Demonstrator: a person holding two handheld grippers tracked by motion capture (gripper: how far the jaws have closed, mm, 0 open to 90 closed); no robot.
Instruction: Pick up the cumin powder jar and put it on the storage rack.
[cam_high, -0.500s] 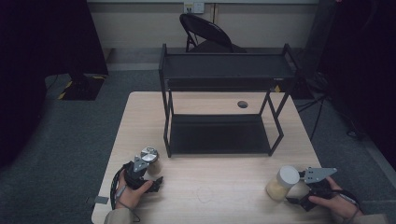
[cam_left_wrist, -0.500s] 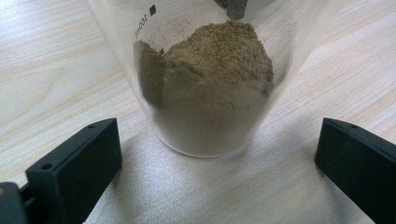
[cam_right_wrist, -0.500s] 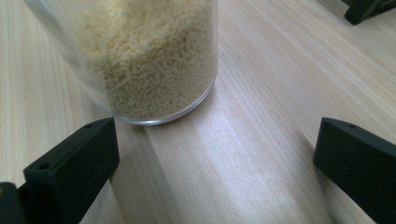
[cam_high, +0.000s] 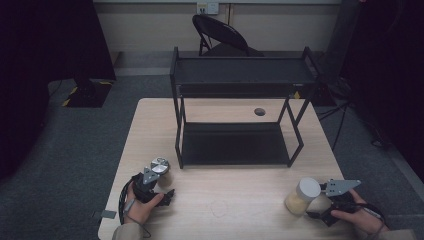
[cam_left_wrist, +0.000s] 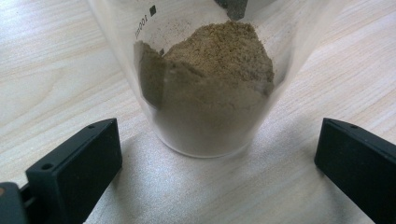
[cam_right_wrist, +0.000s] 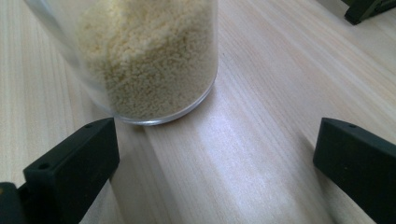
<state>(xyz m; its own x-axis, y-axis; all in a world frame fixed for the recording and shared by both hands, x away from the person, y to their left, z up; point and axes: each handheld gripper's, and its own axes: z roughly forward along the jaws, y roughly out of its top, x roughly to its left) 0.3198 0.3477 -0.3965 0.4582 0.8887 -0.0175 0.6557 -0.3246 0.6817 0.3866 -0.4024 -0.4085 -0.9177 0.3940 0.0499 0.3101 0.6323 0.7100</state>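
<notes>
A clear jar of brown powder (cam_left_wrist: 210, 93) stands upright on the wooden table (cam_high: 235, 205), just ahead of my left gripper (cam_left_wrist: 218, 151). The jaws stand wide open on either side and do not touch it. From above, this jar (cam_high: 163, 172) sits at the table's near left with the left gripper (cam_high: 158, 182) right behind it. A clear jar of pale yellow grains (cam_right_wrist: 149, 60) stands ahead and to the left of my open right gripper (cam_right_wrist: 217, 140). It has a white lid (cam_high: 308, 187) and sits near right, beside the right gripper (cam_high: 319, 201).
A black two-shelf metal rack (cam_high: 240, 70) stands at the middle and back of the table, its lower shelf (cam_high: 235, 142) bare. A small round hole (cam_high: 259, 111) marks the tabletop behind it. A folding chair (cam_high: 220, 30) stands beyond the table.
</notes>
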